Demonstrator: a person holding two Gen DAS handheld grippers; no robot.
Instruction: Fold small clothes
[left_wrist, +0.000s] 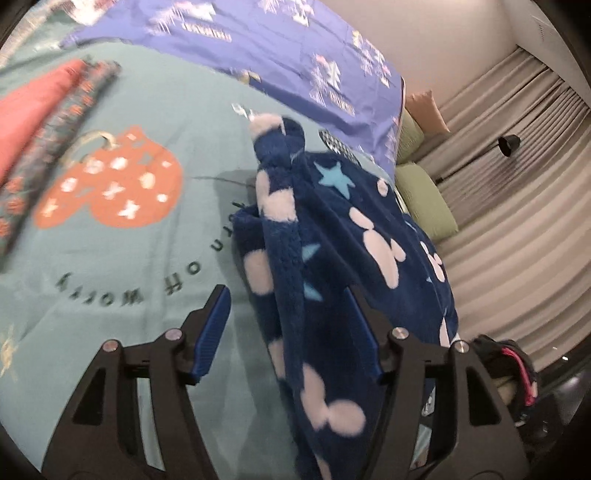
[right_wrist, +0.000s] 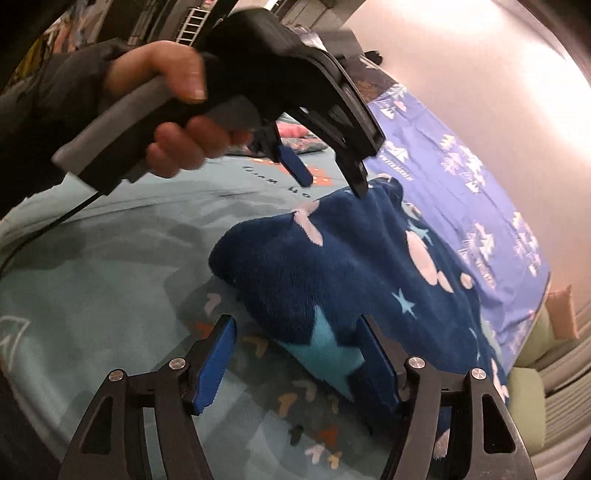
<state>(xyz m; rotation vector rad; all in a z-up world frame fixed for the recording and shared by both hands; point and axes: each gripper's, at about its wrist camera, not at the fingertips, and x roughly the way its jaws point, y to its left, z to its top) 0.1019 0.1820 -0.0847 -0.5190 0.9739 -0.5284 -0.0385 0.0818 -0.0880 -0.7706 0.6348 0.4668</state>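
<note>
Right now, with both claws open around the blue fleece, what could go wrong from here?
1. The navy fleece garment lies bunched, with a raised fold; closing now could pinch several layers and spoil the fold.
2. The right claw has fleece against only one pad, so it might slip free.
3. The left claw hovers close above the fleece near the right one; the two could collide.

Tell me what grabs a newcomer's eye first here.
The navy fleece garment with pale spots and blue stars, heaped on the teal bedspread, fills the middle of both views. Both grippers, left and right, stand open around its folds. Behind lie a purple sheet and, far left, folded clothes.
</note>
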